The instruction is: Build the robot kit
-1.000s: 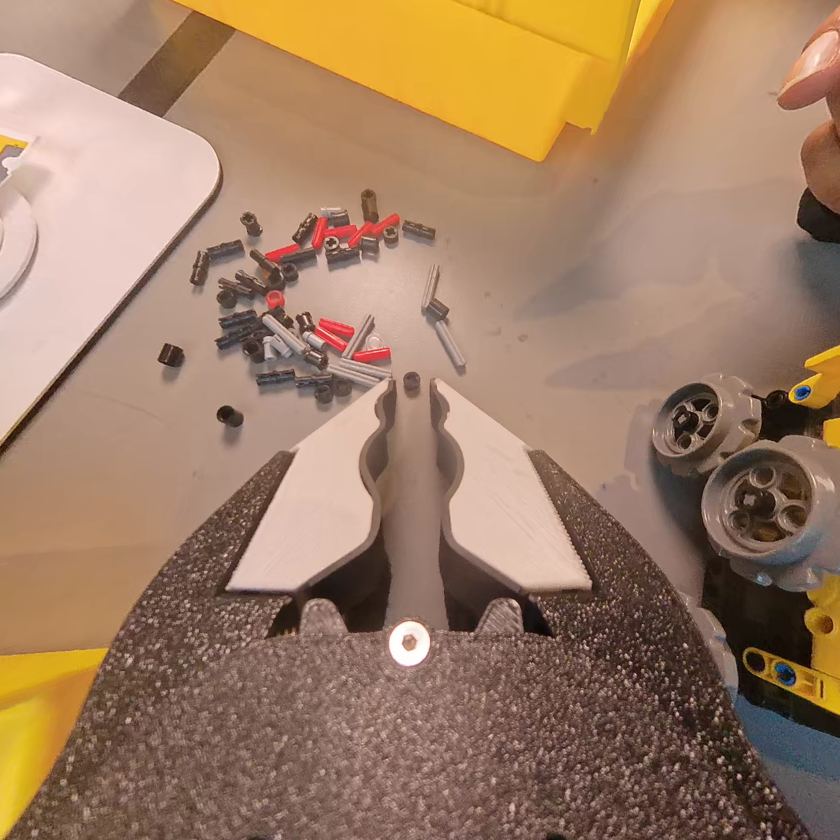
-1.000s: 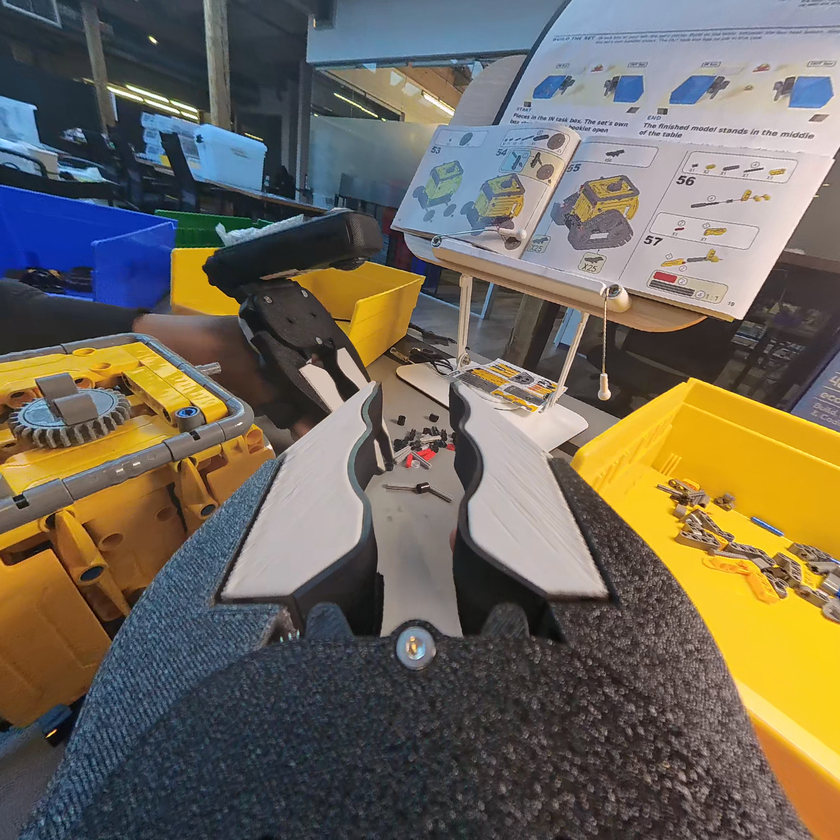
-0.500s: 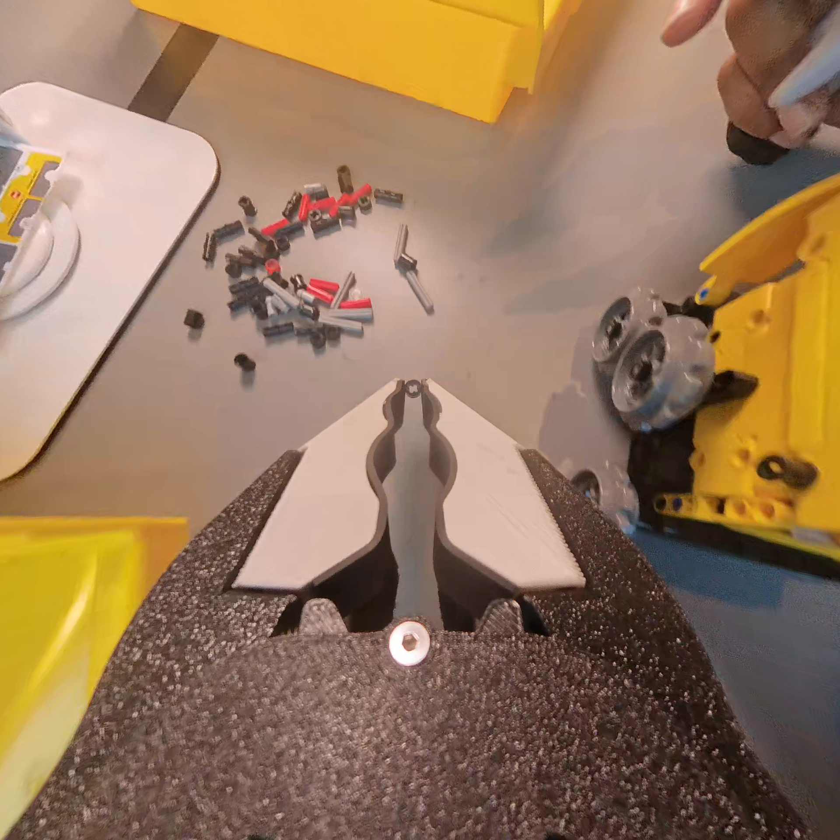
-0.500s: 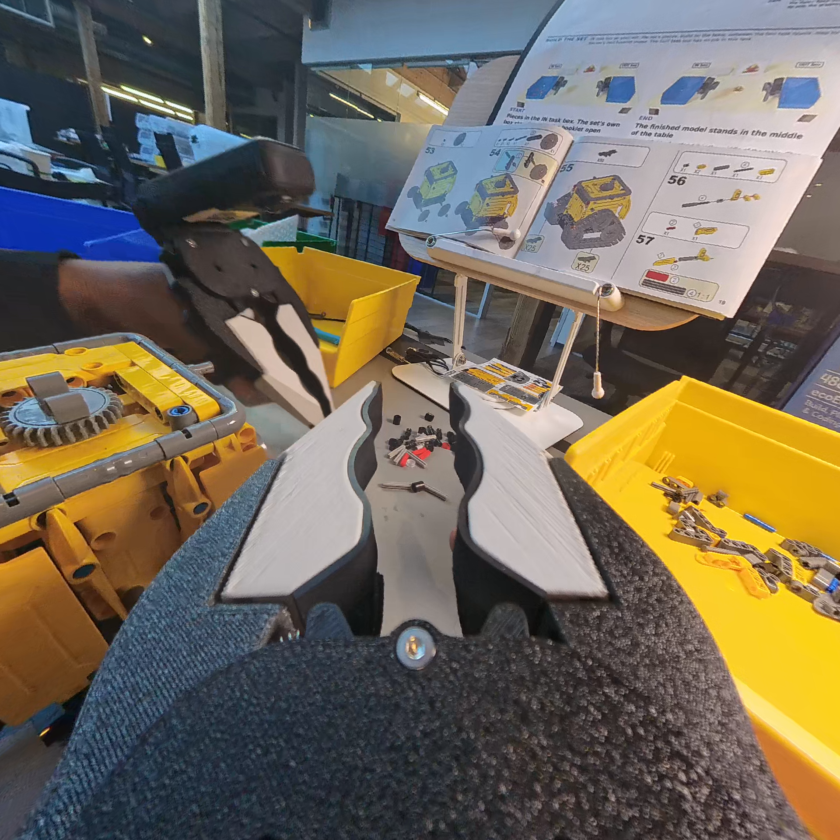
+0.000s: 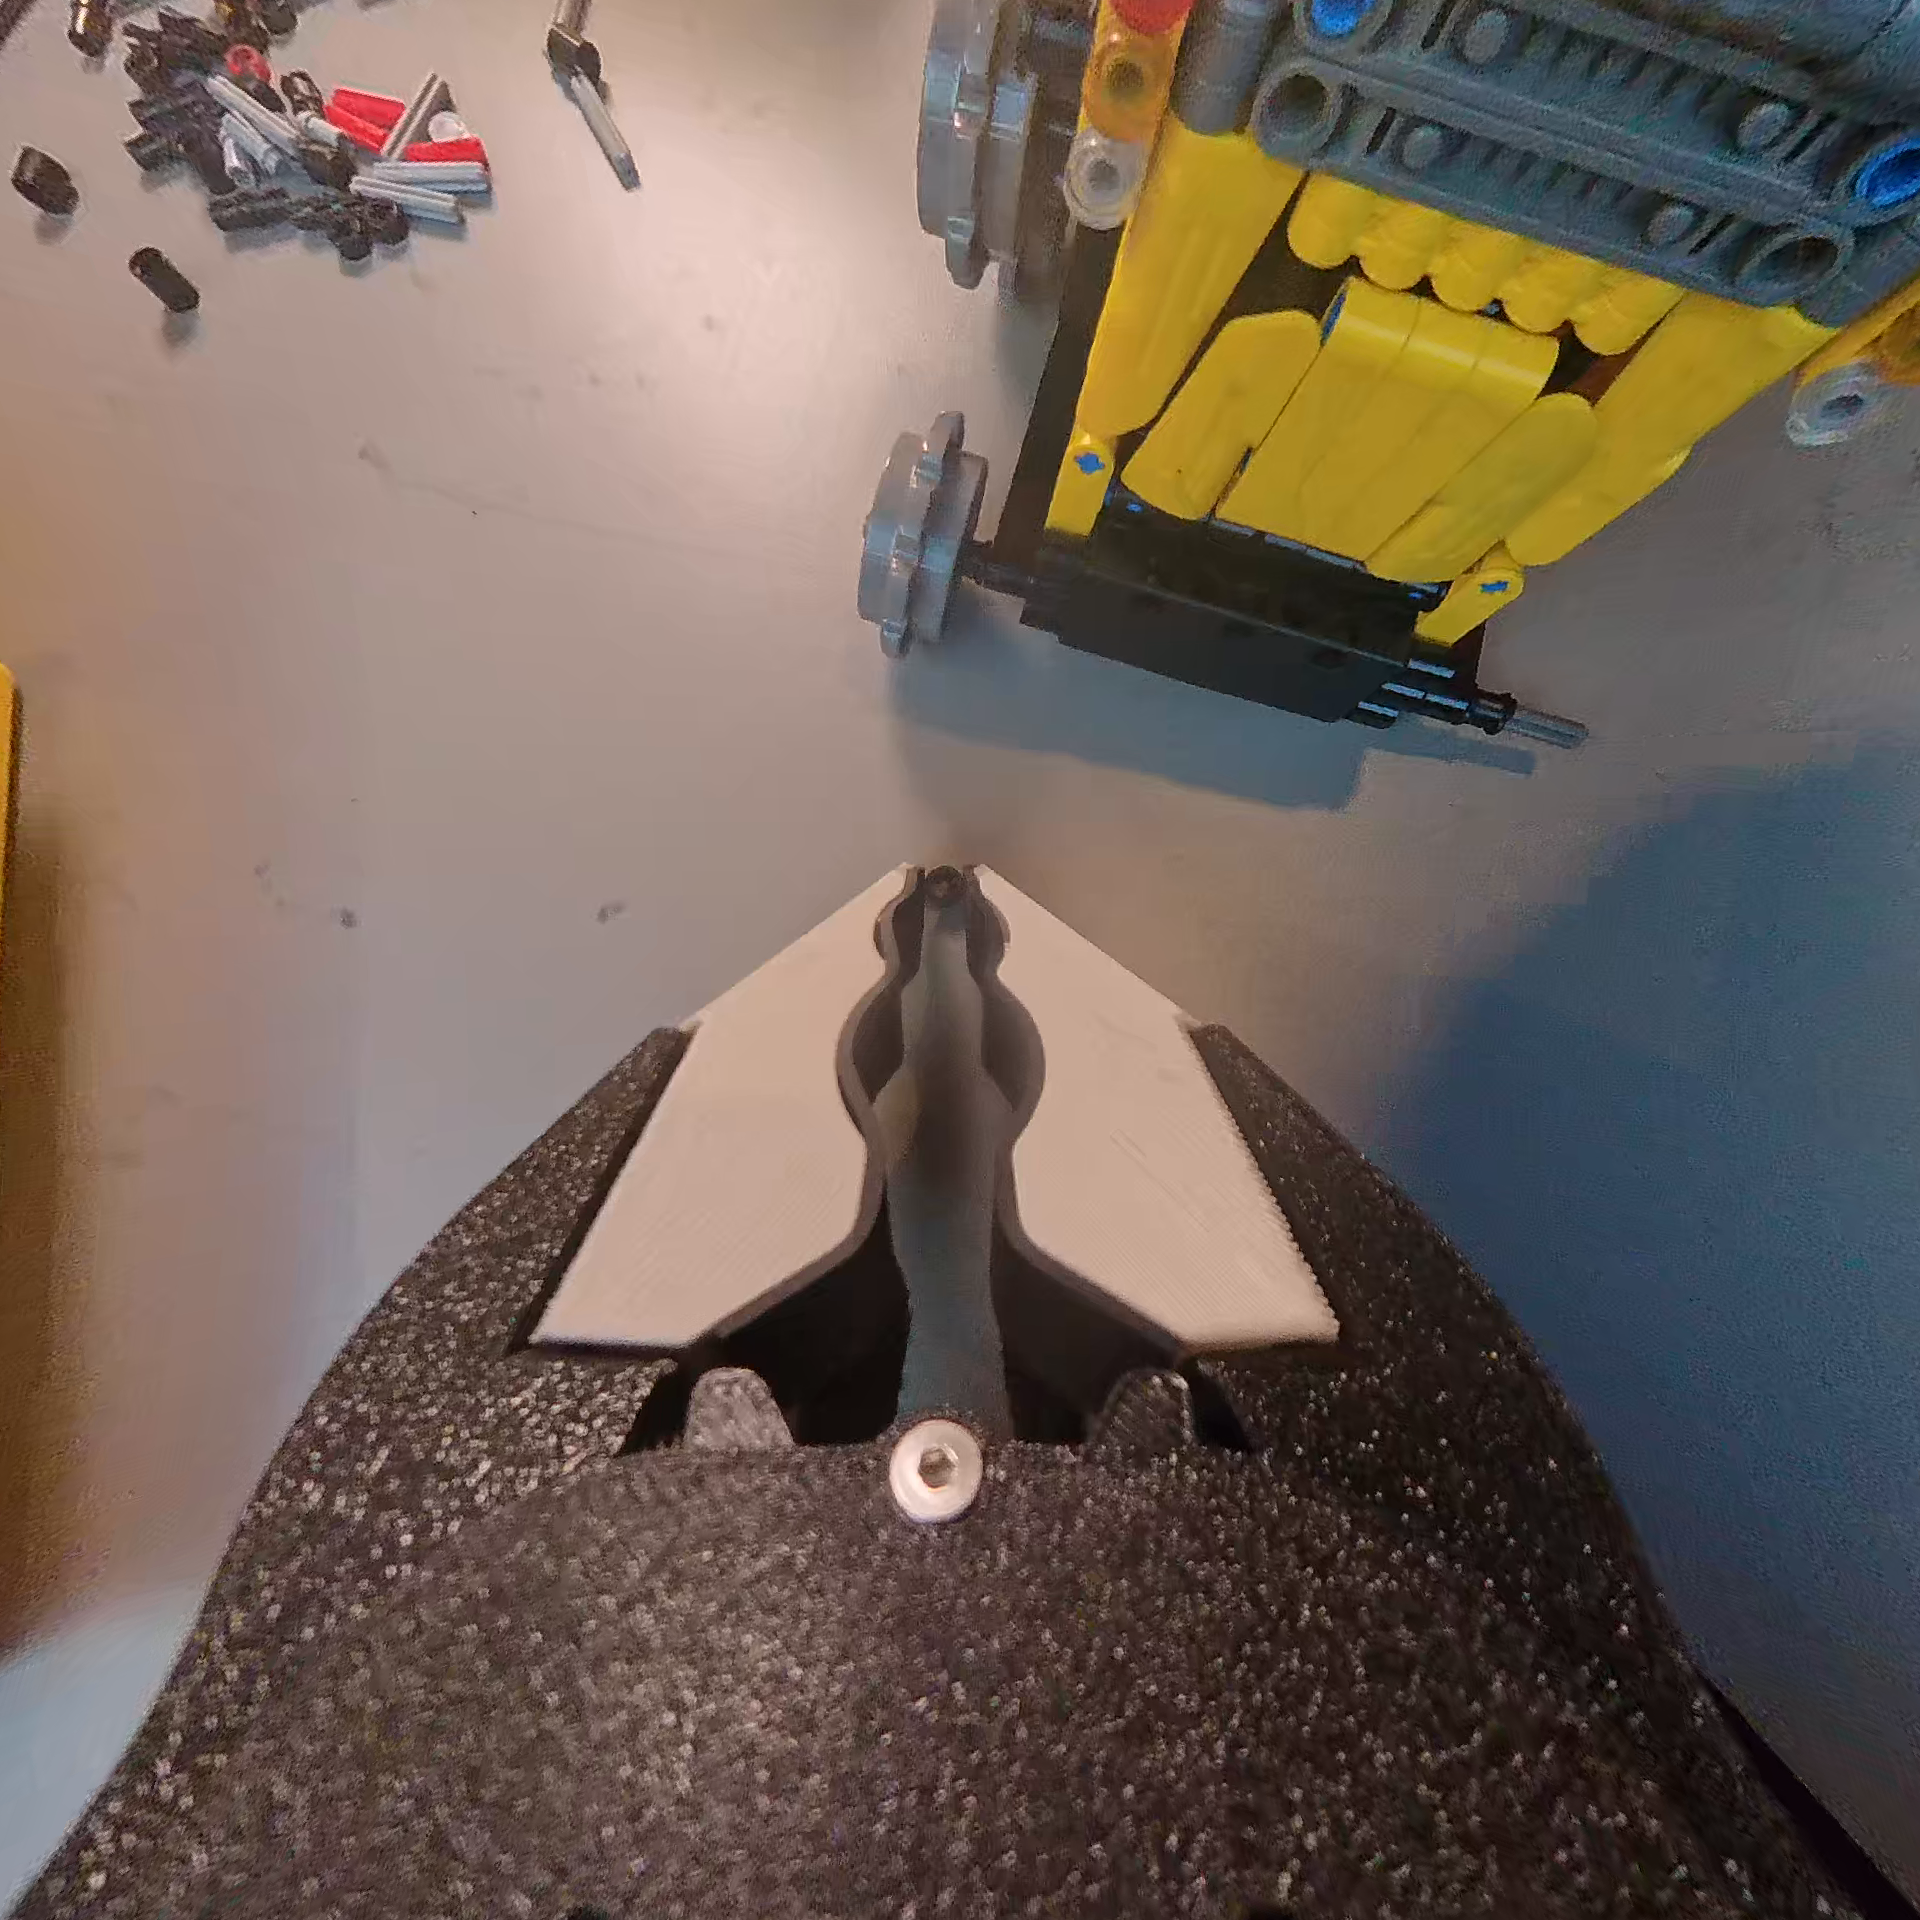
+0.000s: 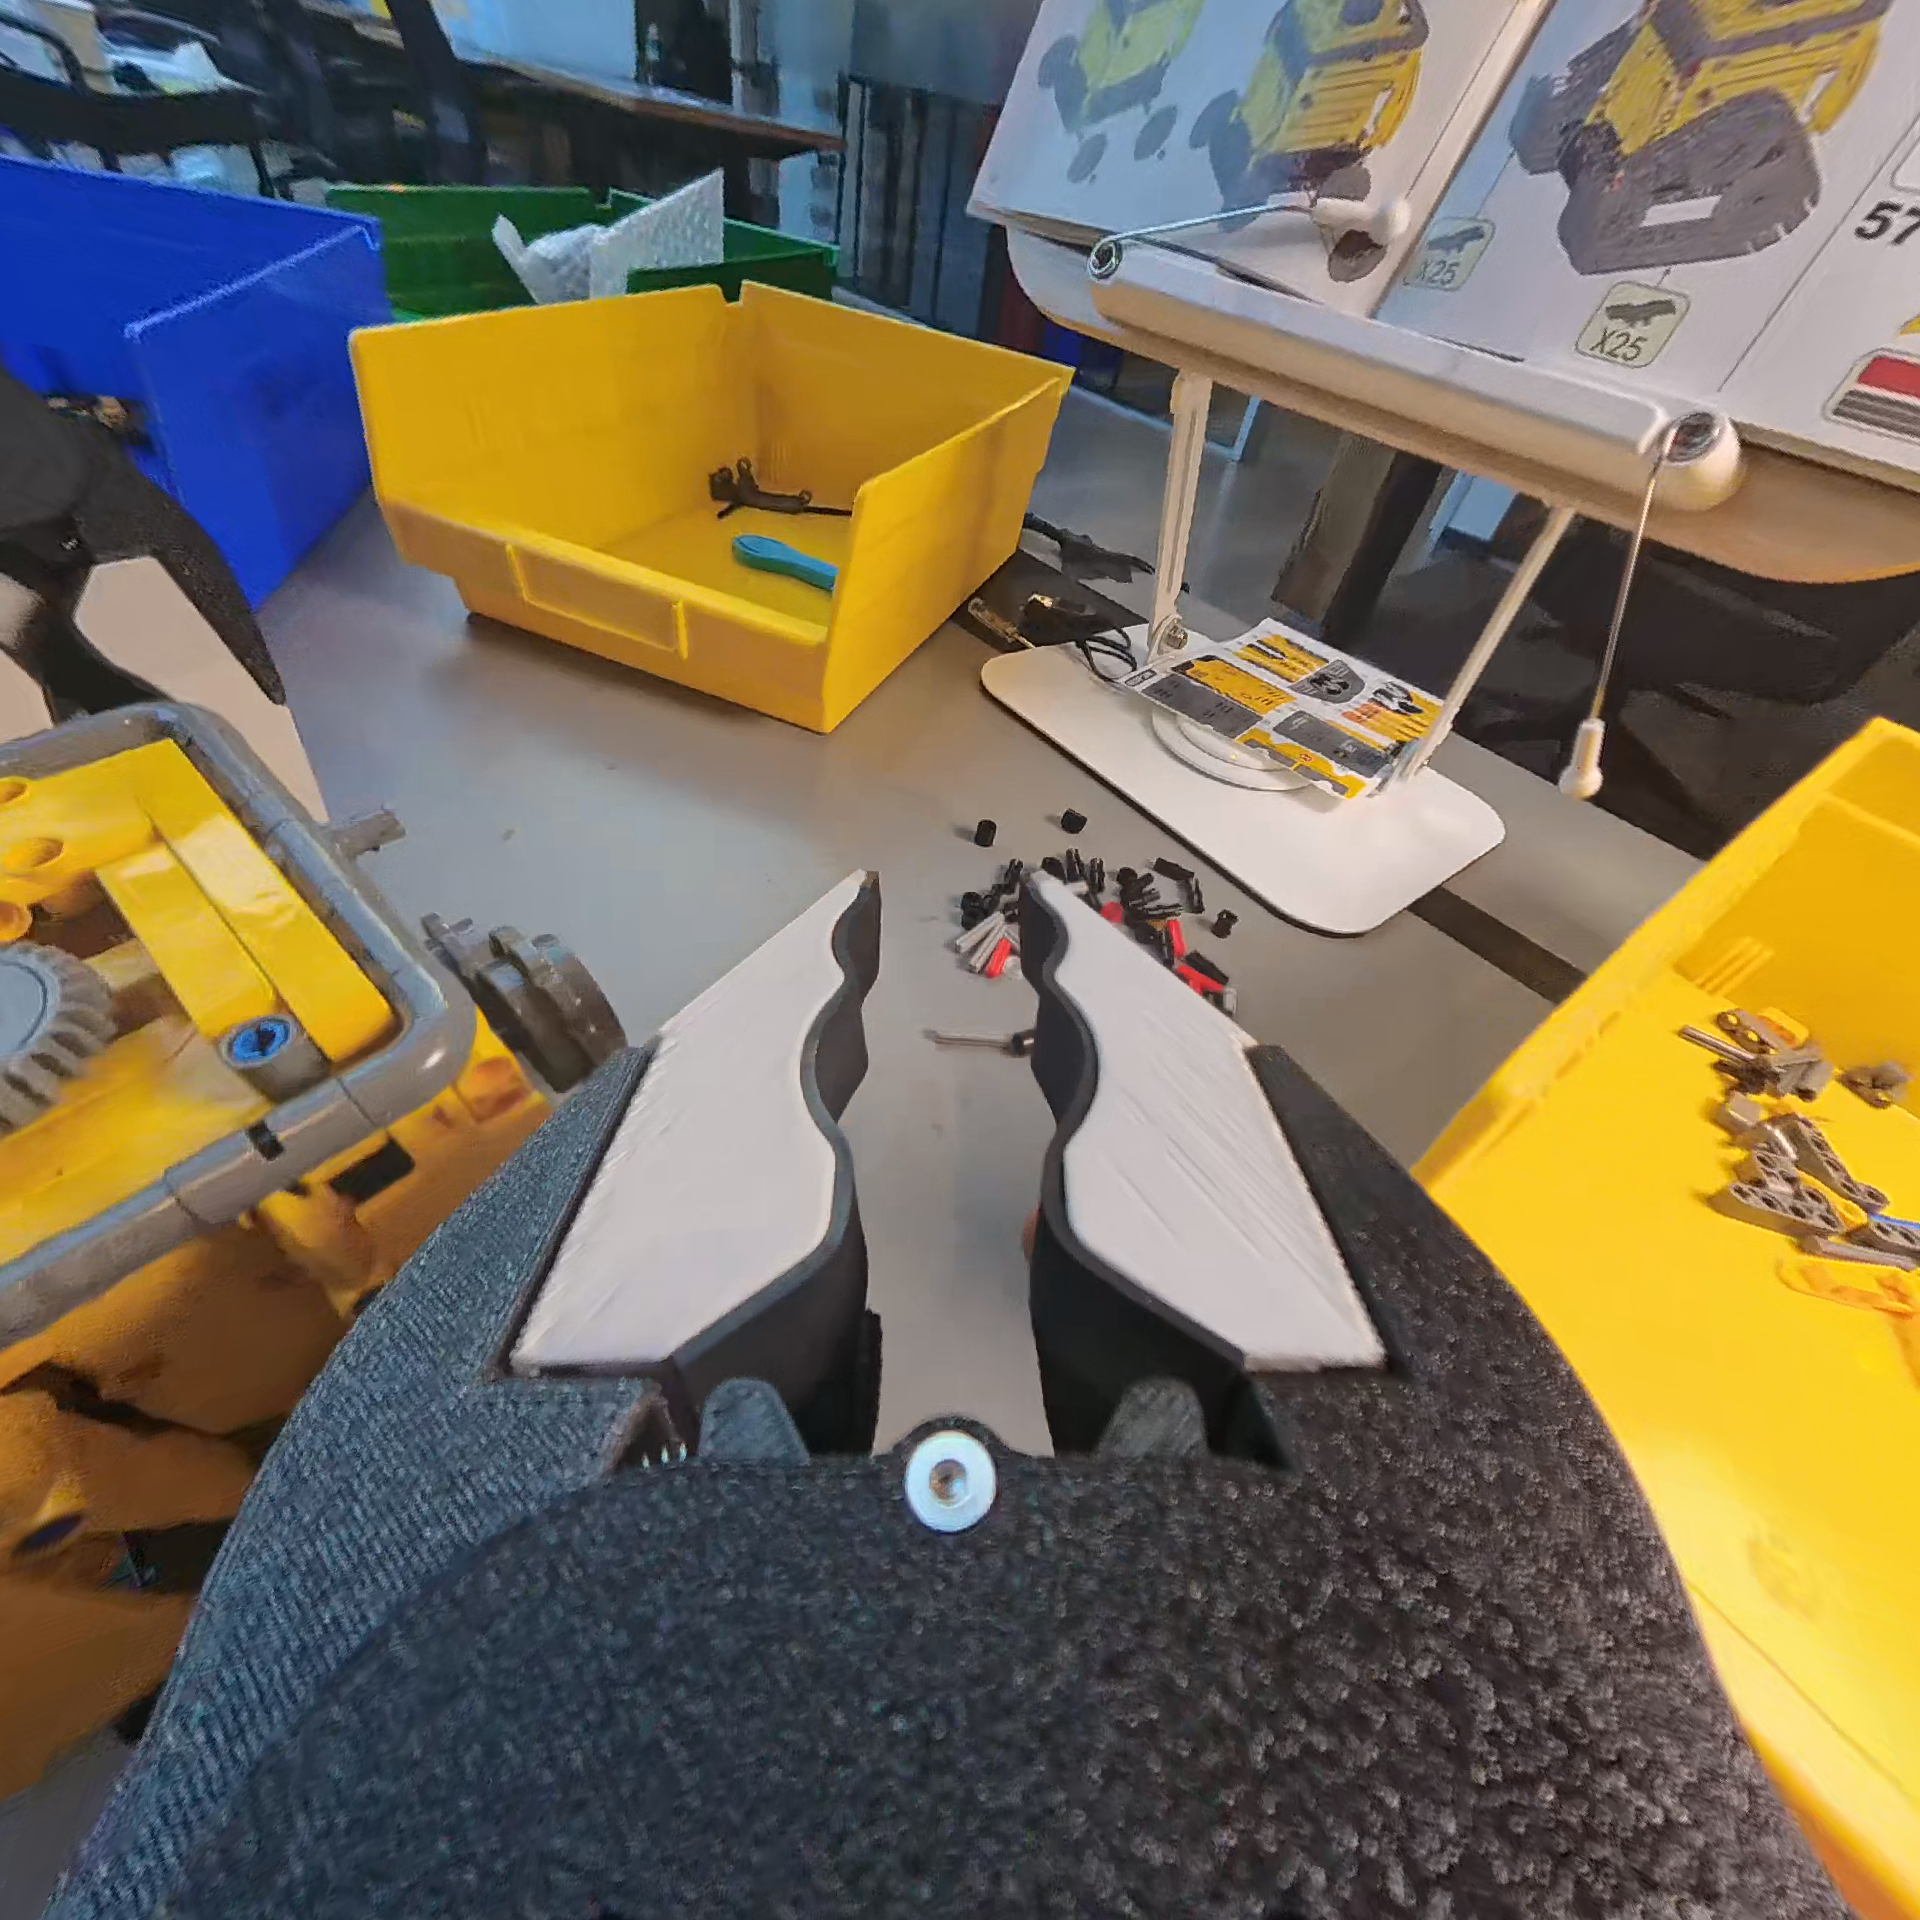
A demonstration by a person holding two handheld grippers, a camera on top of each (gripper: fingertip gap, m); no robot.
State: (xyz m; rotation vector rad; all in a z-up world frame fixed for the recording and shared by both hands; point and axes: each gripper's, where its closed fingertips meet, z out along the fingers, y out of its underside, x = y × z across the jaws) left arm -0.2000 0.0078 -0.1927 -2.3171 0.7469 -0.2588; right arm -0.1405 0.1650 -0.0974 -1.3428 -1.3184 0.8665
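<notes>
Left tongs (image 5: 943, 883) pinch small round black bush (image 5: 942, 884); right tongs (image 6: 948, 894) agape.

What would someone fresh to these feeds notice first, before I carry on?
Probably the yellow brick-built vehicle, filling the upper right of the left wrist view, grey wheels toward the pile of small black, red and grey pins at upper left. Next, the left gripper, shut on a tiny black pin above bare table. In the right wrist view, the right gripper is open, pointing at the pins, an instruction booklet on a stand behind.
</notes>
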